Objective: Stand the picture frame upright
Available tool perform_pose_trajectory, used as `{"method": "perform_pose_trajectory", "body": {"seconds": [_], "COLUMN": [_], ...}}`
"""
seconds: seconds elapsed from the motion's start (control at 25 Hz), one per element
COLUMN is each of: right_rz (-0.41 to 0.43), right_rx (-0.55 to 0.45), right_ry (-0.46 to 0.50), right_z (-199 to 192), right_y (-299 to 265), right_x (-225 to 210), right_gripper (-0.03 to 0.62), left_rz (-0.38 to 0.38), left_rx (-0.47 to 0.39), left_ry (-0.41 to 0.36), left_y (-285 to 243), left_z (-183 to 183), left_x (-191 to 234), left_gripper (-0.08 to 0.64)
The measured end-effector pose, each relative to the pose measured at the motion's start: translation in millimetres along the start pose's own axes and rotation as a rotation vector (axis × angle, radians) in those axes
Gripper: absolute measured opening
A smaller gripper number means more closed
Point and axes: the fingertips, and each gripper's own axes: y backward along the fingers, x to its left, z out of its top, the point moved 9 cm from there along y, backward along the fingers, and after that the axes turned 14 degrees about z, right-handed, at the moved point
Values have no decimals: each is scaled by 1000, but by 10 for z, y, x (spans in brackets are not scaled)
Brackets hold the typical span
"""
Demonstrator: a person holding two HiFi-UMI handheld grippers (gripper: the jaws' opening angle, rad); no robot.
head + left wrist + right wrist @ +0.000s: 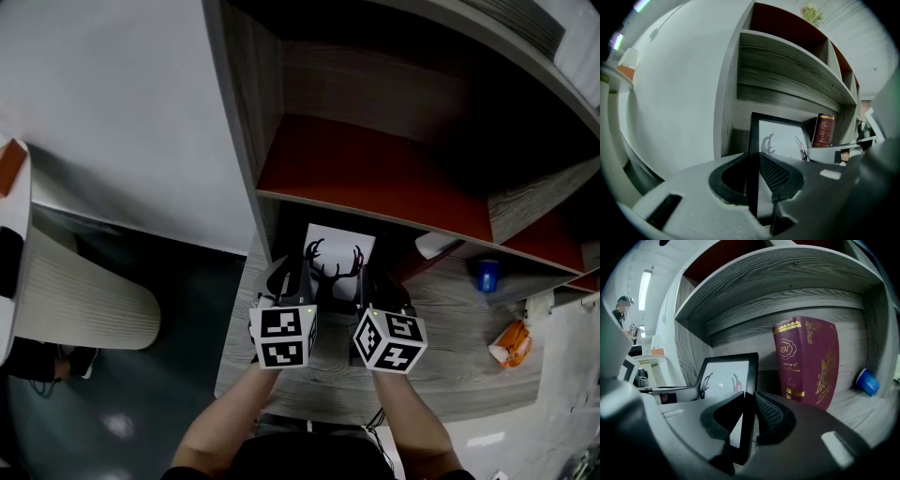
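The picture frame [336,255] has a black border and a white print of deer antlers. It stands nearly upright on the grey wooden shelf [450,366], facing me. My left gripper [292,289] is shut on its left edge, with the black border [753,140] pinched between the jaws. My right gripper [377,289] is shut on its right edge, the border [749,380] running down between the pads. The frame's foot is hidden behind the grippers.
A maroon book [807,359] stands upright against the back wall just right of the frame. Farther right sit a blue cup [487,276] and an orange packet [511,343]. A red-backed shelf [375,173] hangs overhead. The cabinet's side wall [733,93] stands close on the left.
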Motion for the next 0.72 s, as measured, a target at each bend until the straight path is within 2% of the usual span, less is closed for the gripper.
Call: {"method": "perform_pose_trajectory", "body": {"seconds": [0.36,0.72], "right_rz": [-45,-107], "right_rx": [-35,-81], "right_ry": [-9,-13], "right_z": [-34,-23], "right_y": [-161,-293], "right_x": [-20,-55], "right_gripper": [69,66], "left_rz": [7,8], "left_rx": [-46,-58], "left_ry": [-6,26], "left_y": [-145,-264], "left_z": [11,-11], "left_x": [13,2], "left_gripper": [66,66]}}
